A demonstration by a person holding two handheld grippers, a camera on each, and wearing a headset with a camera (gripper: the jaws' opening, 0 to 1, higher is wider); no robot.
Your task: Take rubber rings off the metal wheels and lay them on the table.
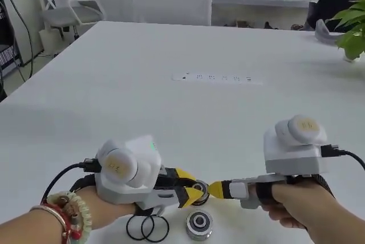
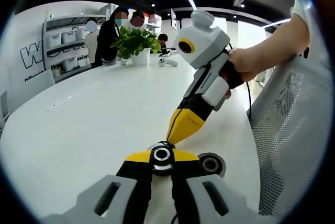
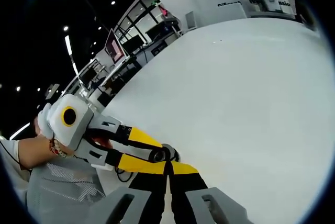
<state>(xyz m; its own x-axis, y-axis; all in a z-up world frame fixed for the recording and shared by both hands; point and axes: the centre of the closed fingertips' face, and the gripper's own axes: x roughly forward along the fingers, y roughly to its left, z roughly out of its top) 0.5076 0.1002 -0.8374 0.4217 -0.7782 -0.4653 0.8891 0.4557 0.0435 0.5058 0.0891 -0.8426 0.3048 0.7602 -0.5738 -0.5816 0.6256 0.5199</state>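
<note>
- Head view: the left gripper [image 1: 191, 191] and the right gripper [image 1: 214, 188] meet tip to tip just above the near edge of the table [image 1: 171, 113].
- The left gripper's jaws pinch a metal wheel [image 2: 162, 155] across its sides and hold it clear of the surface.
- The right gripper's jaws are pressed together, and their yellow point touches the rim of the held wheel. Whether a rubber ring is caught between them is too small to tell.
- Two loose rubber rings [image 1: 148, 228] lie overlapping at the near edge, below the left gripper.
- A second wheel [image 1: 199, 223] rests flat just beside them. I cannot tell whether it carries a ring.
- Step in hand, as I judge it: stripping a ring from the held wheel, with some rings already laid down.
- The next move probably calls for the right tips to hook or nip the ring at the rim and peel it sideways off the wheel while the left grip stays firm. The ring then goes down beside the other two.
</note>
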